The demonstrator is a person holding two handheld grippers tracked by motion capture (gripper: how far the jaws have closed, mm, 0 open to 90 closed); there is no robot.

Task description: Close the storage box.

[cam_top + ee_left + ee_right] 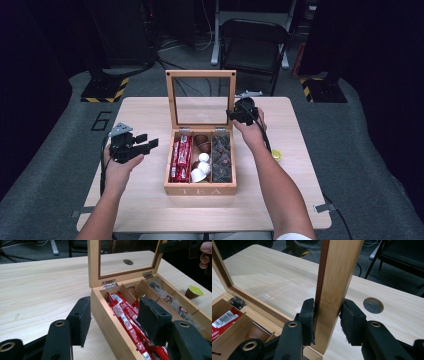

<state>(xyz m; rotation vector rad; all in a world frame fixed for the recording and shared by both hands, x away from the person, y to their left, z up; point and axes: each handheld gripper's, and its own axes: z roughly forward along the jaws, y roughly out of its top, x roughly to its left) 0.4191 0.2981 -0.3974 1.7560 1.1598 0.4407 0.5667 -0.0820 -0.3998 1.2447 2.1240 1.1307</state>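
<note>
- The left gripper (145,143) waits just left of the tea box (200,189), near its left wall. Its jaws are spread with nothing between them; in the left gripper view the near corner of the box sits in the gap, untouched by either pad (81,320). My guess is that it stands ready to steady the box or to reach in for the red packets (127,322).
- The left hand (117,167) rests low over the table (150,210), forearm in from the bottom edge, gripper aimed right and slightly forward at the box.
- The box sits mid-table, open, with three compartments: red packets on the left, capsules (201,167) in the middle, dark sachets (221,157) on the right.
- The lid (201,75), a glazed wooden frame, stands about upright on its hinges (110,284), so the contents stay reachable.
- The right gripper (234,115) pinches the lid's right frame rail (334,290), one pad on each face, presumably holding the lid up or about to swing it.
- The right hand (252,131) is stretched forward past the box's right side, gripper pointing left at the rail.
- A green-topped capsule (276,155) lies on the table right of the box.
</note>
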